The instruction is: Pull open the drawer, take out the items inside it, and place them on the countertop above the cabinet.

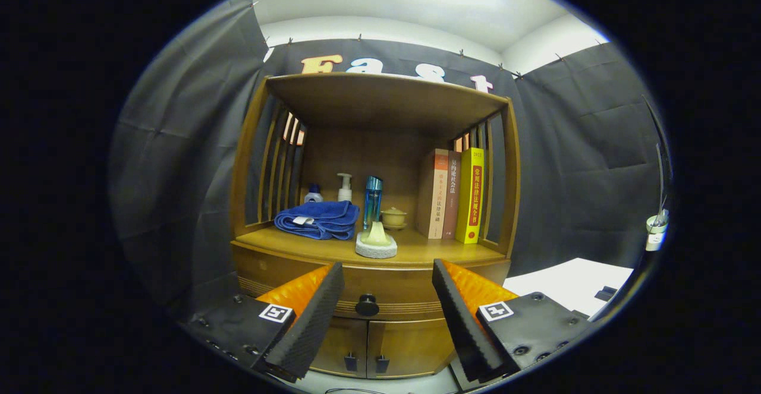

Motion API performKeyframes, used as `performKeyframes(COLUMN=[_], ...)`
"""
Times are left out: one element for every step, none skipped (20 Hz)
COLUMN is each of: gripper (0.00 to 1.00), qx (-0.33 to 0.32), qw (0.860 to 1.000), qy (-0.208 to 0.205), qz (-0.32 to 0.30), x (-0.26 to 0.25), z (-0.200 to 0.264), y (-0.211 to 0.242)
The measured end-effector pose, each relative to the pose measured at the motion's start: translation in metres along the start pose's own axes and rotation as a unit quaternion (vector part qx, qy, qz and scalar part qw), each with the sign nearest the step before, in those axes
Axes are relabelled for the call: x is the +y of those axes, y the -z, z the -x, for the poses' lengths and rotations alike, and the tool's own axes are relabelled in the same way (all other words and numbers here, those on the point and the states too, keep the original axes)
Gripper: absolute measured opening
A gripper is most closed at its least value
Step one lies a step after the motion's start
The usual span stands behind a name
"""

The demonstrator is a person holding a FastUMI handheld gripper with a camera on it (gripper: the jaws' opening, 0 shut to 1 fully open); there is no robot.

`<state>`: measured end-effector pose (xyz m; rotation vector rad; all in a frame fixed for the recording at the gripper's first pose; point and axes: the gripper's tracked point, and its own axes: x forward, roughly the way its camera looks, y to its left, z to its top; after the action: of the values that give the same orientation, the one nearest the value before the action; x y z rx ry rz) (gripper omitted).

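while the gripper (387, 290) gapes at the drawer (380, 290), chinese titles mark three books (455, 195).

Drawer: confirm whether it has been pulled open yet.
No, the drawer sits flush in the cabinet, its knob between the open tongs.

I see a cabinet (380, 251) of smooth, satin-finished wood, its drawer (380, 296) bearing a dark glossy knob (367, 305). A soft folded cloth towel (318, 218) lies on the countertop (428, 251). My gripper's (387, 287) spread fingers (309, 322) look ribbed and matt.
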<state>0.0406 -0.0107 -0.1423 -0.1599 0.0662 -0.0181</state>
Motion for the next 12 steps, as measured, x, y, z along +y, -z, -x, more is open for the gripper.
performKeyframes(gripper=[0.98,0.98,0.98,0.98,0.98,0.98,0.98,0.98,0.98,0.98,0.98,0.98], qx=[0.000,-0.001,-0.004,-0.004,-0.002,0.003,0.006,0.008,0.011,0.014,0.020,0.029], qw=[1.000,1.000,1.000,1.000,1.000,1.000,1.000,1.000,0.999,0.999,0.999,0.999], qy=[-0.002,-0.004,-0.005,-0.007,-0.012,-0.019,-0.023,-0.027,-0.030,-0.030,-0.032,-0.037], qz=[-0.002,-0.003,-0.002,-0.001,-0.002,-0.005,-0.010,-0.014,-0.016,-0.016,-0.015,-0.016], x=[0.001,0.002,0.002,0.003,0.008,0.013,0.016,0.019,0.022,0.023,0.025,0.027], z=[0.006,0.010,0.013,0.015,0.016,0.018,0.020,0.023,0.026,0.027,0.029,0.031], y=[-0.002,-0.005,-0.008,-0.009,-0.007,-0.005,-0.003,0.000,0.003,0.007,0.012,0.017])
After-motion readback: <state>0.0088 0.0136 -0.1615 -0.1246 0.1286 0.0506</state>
